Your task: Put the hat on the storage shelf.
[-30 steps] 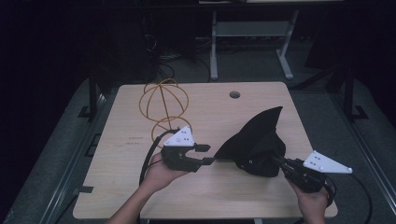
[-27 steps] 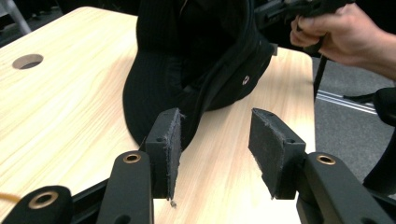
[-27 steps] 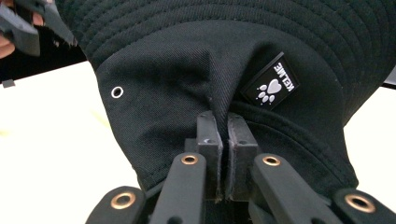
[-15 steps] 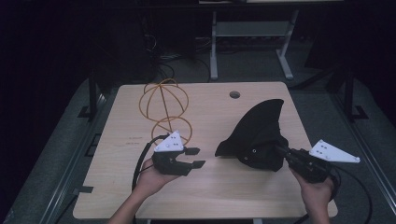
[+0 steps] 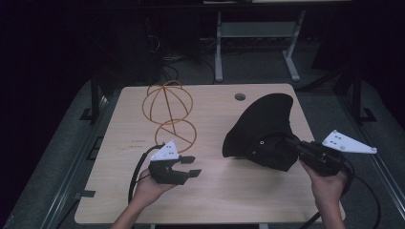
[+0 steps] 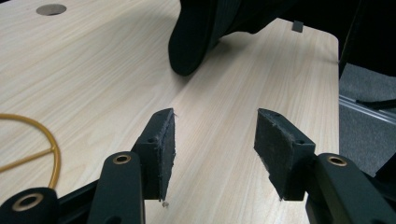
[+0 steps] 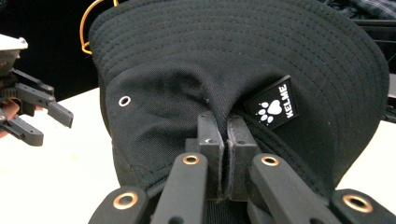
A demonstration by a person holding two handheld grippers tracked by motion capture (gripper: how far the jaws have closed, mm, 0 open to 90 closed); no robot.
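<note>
High view: black bucket hat point(image 5: 260, 129) lifted over the right half of the wooden table point(image 5: 219, 191), crown pinched by the right gripper point(image 5: 291, 143); left gripper point(image 5: 191, 165) well apart to the left, just opening, nothing between its jaws; yellow wire frame point(image 5: 169, 112) behind it.

Left gripper view: pads point(image 6: 164, 140) spread over bare tabletop, hat brim point(image 6: 196, 37) ahead, wire frame point(image 6: 42, 140) at left.

Right gripper view: jaws clamped tight on a fold of hat fabric point(image 7: 187, 93) beside the KELME label point(image 7: 273, 105).
</note>
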